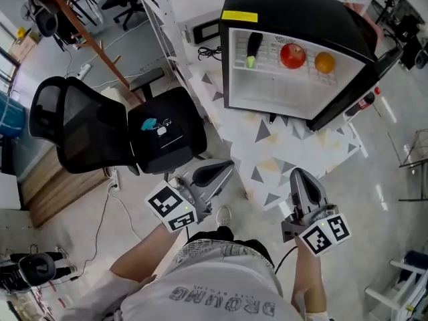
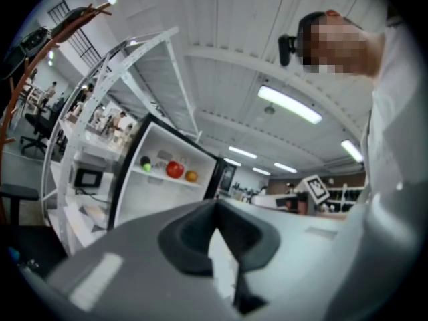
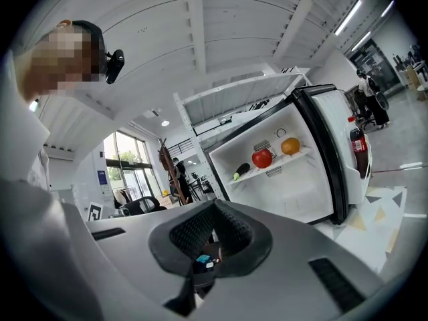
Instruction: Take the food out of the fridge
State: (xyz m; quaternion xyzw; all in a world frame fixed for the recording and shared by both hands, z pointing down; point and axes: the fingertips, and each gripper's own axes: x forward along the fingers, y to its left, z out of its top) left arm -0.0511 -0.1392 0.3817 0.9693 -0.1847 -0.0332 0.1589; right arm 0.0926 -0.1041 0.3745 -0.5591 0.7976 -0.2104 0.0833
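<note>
Dark eggplant (image 1: 253, 47), red tomato (image 1: 292, 55) and round orange fruit (image 1: 324, 62) are lined up on the upper shelf of the open black mini fridge (image 1: 294, 12). The left gripper (image 1: 224, 168) and right gripper (image 1: 299, 174) are held closed and empty, well apart from it. A dark bottle (image 3: 356, 146) in the door is half hidden.

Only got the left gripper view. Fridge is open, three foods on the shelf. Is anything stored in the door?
Observer: Yes. The right gripper view shows one bottle with a red cap standing in the fridge door.
Operator: I can't identify the foods from here.
Observer: In the head view, left to right: an eggplant, black with a green stem end, then a tomato, then an orange.
Operator: Right gripper state?
Observer: In its own view the right gripper has its jaws together, with nothing gripped.
</note>
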